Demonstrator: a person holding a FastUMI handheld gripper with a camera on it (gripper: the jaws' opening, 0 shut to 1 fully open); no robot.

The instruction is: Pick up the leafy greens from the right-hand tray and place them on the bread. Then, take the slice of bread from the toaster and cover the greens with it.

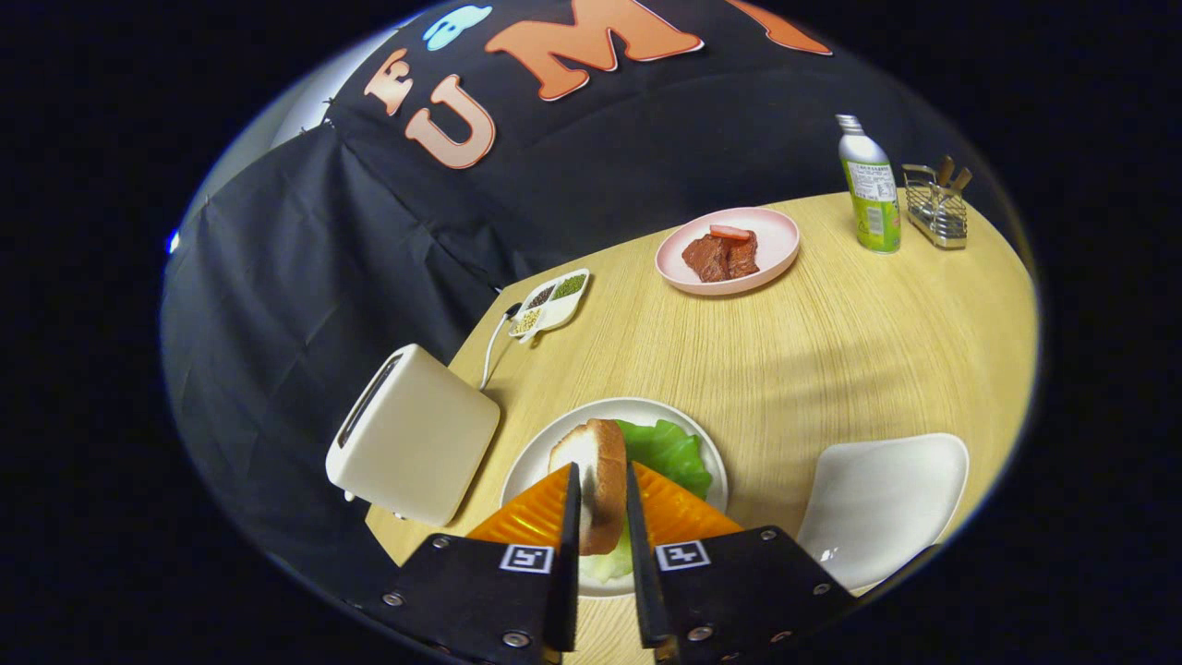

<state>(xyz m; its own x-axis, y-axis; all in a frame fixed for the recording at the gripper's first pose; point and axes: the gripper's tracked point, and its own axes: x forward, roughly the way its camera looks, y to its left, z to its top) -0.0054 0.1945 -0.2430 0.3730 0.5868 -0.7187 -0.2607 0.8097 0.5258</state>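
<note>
The claw (602,503) grips the bread slice (596,480) on edge between both fingers, above the leafy greens (672,453) on the white plate (554,443), ready to cover them. The toaster (416,434) stands at nine o'clock on the desk (831,342).

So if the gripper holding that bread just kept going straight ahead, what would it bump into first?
Probably the lettuce on the white plate: the gripper, shut on the bread slice, points down at it, though depth is hard to judge.
</note>
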